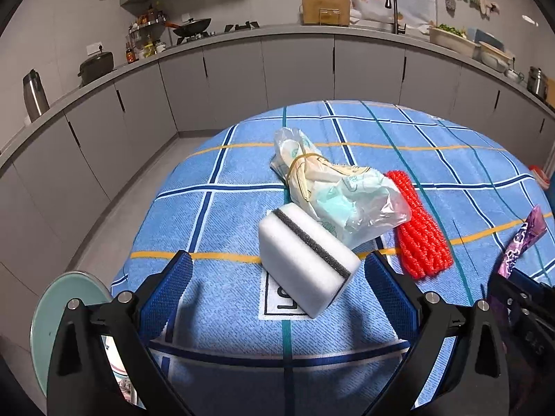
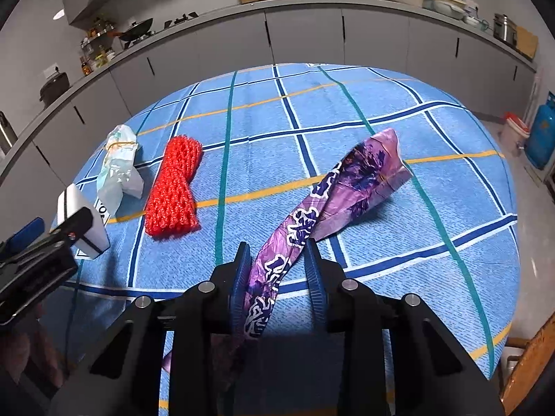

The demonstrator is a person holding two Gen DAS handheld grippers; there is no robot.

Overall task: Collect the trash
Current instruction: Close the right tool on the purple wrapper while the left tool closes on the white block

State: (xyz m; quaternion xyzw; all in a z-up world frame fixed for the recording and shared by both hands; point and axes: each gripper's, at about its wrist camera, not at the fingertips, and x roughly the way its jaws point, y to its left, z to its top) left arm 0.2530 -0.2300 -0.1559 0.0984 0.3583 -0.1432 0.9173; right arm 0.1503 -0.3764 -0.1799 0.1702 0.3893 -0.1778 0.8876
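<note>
Round table under a blue checked tablecloth, grey kitchen cabinets curving behind it. Left gripper low over the cloth with its blue-padded jaws spread wide, a white sponge block with a dark stripe lying between the tips and touching neither pad. Just beyond the sponge, a clear plastic bag of crumpled wrappers cinched by a yellow rubber band, its near end resting against the sponge. Beside the bag, on its right in the left wrist view, a bundle of red foam netting, touching the bag's edge. Right gripper tilted down at the cloth, jaws narrowed around a long purple printed snack wrapper; wrapper running between the ribbed pads and out in front across the cloth, its far end lifted and creased. Left pad against the wrapper, a slim gap visible at the right pad, so a firm clamp not confirmed. A glass plate edge at lower left.
</note>
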